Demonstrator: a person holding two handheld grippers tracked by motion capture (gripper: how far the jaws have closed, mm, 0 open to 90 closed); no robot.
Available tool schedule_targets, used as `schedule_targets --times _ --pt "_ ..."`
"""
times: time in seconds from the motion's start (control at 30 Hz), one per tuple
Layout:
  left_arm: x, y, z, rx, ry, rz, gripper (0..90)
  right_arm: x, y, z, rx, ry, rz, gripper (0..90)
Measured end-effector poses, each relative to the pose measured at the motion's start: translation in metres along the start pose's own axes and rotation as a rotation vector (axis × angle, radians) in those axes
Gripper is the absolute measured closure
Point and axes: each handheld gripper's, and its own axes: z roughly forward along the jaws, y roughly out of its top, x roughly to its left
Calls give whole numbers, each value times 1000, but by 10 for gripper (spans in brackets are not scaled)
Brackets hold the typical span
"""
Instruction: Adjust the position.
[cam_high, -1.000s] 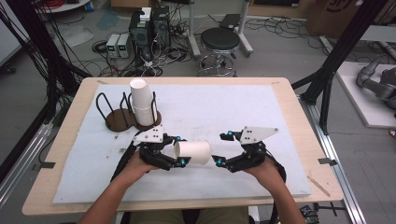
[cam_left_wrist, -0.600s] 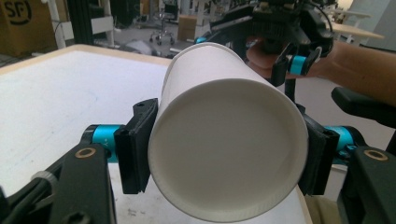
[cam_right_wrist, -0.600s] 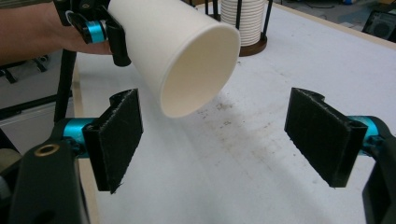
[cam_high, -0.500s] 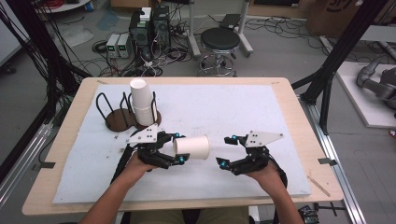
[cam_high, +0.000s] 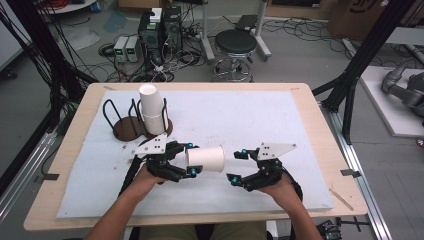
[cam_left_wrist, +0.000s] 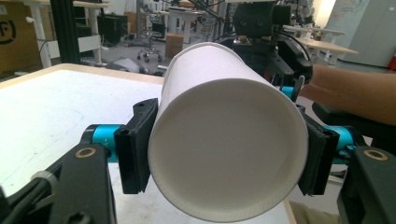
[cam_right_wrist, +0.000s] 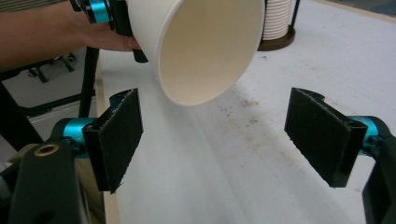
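Sideways, paper cup (cam_high: 205, 158) in left tongs (cam_high: 190, 159)

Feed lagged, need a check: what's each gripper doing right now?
Left gripper: closed on the paper cup, held sideways.
Right gripper: open, holding nothing.

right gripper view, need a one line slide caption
Open right claw faces the mouth of a white paper cup held tilted above the white table mat by the left claw.

White paper cup (cam_high: 206, 159) lies sideways above the table's near middle, open mouth facing right.
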Motion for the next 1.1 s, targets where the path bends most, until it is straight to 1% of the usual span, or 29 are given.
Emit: schedule_targets --times 0.07,0.2,0.3,0.33,0.37,0.43,0.5,0.57,0.63,0.7,0.77,0.8,0.9,0.97,1.07,1.1 --pt "-1 0 1 -1 -8 1 335 1 0 2 8 11 6 196" --pt "-2 0 3 0 -27 5 335 3 2 8 2 41 -3 196" --pt "-5 0 6 -6 -61 6 336 5 4 14 0 64 -14 196" --pt "-5 0 6 -6 -61 6 336 5 4 14 0 64 -14 196" --pt "-5 -1 7 -9 -73 3 336 5 5 14 -4 65 -16 196" --pt "-6 -1 8 -13 -95 2 338 6 5 16 -9 88 -10 194" --pt "-7 -1 10 -13 -104 4 337 7 5 18 -14 113 -5 190" --pt "-7 -2 10 -9 -111 4 337 7 5 19 -13 121 -5 190" --pt "-7 -2 11 -6 -115 4 337 7 5 20 -19 133 -6 194" --pt "-7 -2 11 -12 -119 2 341 7 5 18 -37 145 -14 229" --pt "-7 -2 10 -13 -118 6 344 6 5 18 -41 146 -20 241" --pt "-6 -2 10 -10 -116 9 349 6 5 16 -41 144 -30 263" --pt "-7 -3 11 2 -112 8 352 6 5 14 -39 138 -46 281" --pt "-7 -3 11 6 -110 12 353 6 5 13 -35 135 -44 287" --pt "-7 -3 12 15 -103 4 352 6 5 11 -27 131 -60 302" --pt "-8 -3 13 27 -80 3 335 6 5 11 -18 129 -67 302"
